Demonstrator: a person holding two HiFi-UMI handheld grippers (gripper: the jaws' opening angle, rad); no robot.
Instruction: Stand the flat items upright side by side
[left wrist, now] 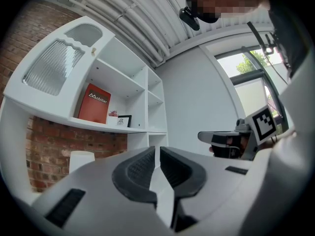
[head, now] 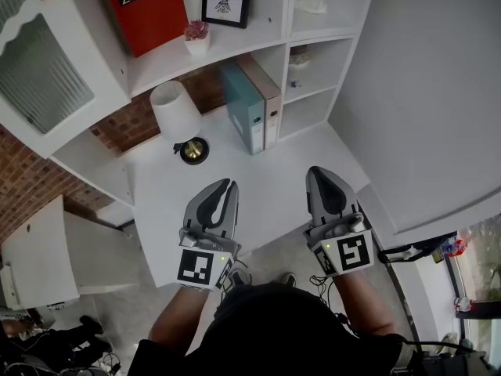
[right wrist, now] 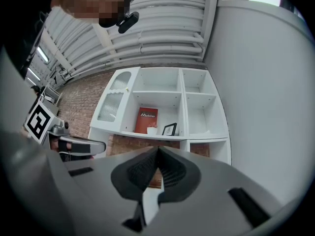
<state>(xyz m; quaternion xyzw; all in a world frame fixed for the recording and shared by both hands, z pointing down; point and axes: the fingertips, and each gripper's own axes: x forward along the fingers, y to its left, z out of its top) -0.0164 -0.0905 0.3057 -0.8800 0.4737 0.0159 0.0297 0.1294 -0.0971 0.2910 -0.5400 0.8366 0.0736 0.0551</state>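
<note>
I hold the left gripper [head: 228, 186] over the near part of the white table [head: 270, 190], its fingers [left wrist: 135, 170] pressed together with nothing between them. The right gripper [head: 318, 172] hovers beside it, well apart, and its fingers [right wrist: 134, 173] are likewise pressed together and empty. Both point toward the back of the table.

There, the teal binder [head: 244, 104] and the tan binder [head: 267, 92] stand upright, touching side by side, spines toward me, tucked under the shelf [head: 227, 47]. To their left on the table stands a lamp [head: 175, 114] with a white shade and a brass foot, close to the teal binder but apart from it. On the shelf above, a red book [head: 147, 10] leans against the back, with a small potted plant [head: 196, 37] and a picture frame [head: 226, 8] to its right.
</note>
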